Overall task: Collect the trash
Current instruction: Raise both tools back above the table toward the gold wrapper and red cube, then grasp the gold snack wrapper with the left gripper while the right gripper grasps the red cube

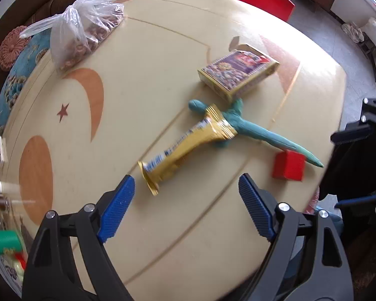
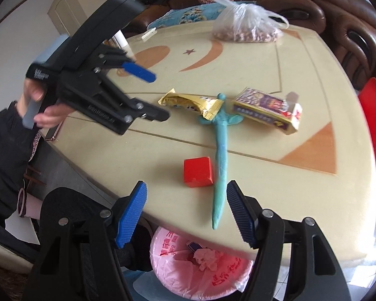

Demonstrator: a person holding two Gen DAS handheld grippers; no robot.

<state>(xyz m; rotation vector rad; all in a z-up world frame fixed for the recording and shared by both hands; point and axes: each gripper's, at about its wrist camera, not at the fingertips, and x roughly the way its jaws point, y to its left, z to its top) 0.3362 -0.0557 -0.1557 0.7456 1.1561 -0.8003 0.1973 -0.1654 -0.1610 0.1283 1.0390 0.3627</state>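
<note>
Your left gripper (image 1: 185, 208) hangs wide and empty, the near end of the gold wrapper (image 1: 188, 148) just ahead between its fingers; come down over that crimped end and close across its width, clear of the teal toy sword (image 1: 268, 135) lying under its far end. Your right gripper (image 2: 186, 215) is partly open, holding nothing, with the red box (image 2: 197, 171) just ahead. The pink-lined bin (image 2: 188, 273) sits below the table edge (image 2: 300, 255) nearest you. Farther off, the printed carton (image 1: 238, 75) crowds the sword's hilt; beyond it the tabletop lies open.
</note>
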